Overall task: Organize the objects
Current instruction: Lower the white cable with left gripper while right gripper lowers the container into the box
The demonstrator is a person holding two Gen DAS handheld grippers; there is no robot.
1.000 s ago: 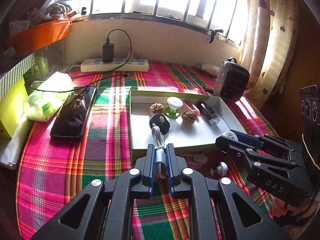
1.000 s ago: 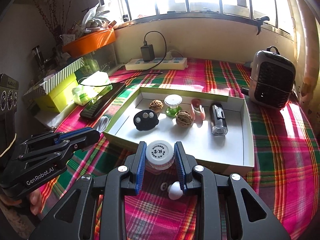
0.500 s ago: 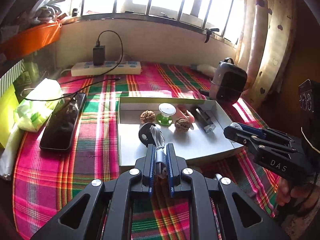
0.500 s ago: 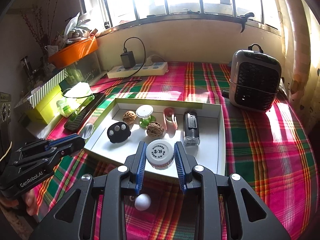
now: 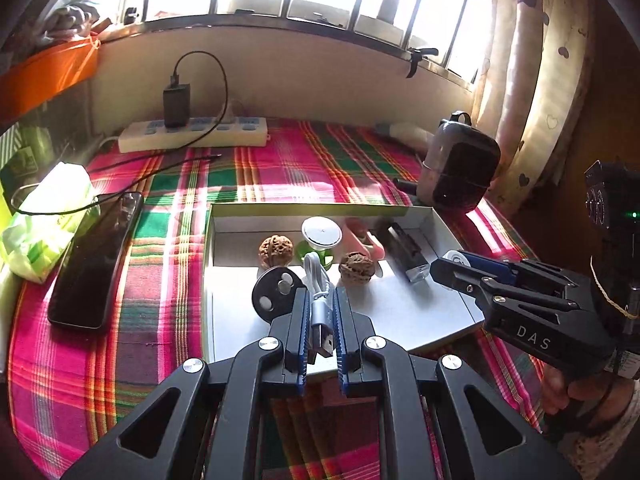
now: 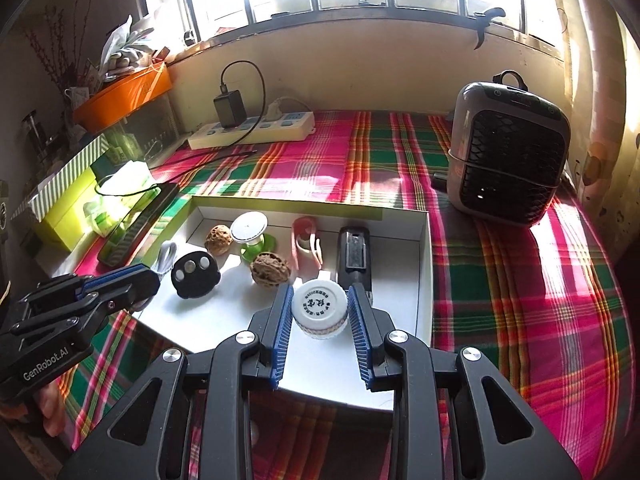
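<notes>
left gripper: we have the left gripper [image 5: 320, 320] with fingers clamped on a coiled USB cable [image 5: 318, 292], held over the near-left part of the tray [image 5: 224, 216], above the black disc [image 5: 276, 290].
right gripper: we have the right gripper [image 6: 319, 320] with fingers clamped on a small white-capped jar [image 6: 319, 310], held over the near-middle of the tray, just in front of the black lighter [image 6: 354, 256].
step: we judge both items are being carried in for placing.
how to do it well: we should lower each onto bare tray floor, keep the cable off the disc and the jar off the lighter and walnut, then part the fingers only once the item rests.
count in tray: two walnuts [image 6: 219, 239], one disc, one green-based spool [image 6: 250, 232], one pink clip [image 6: 305, 242], one lighter.
count held: one cable, one jar.
counter: plaid-covered counter [image 6: 500, 300].
</notes>
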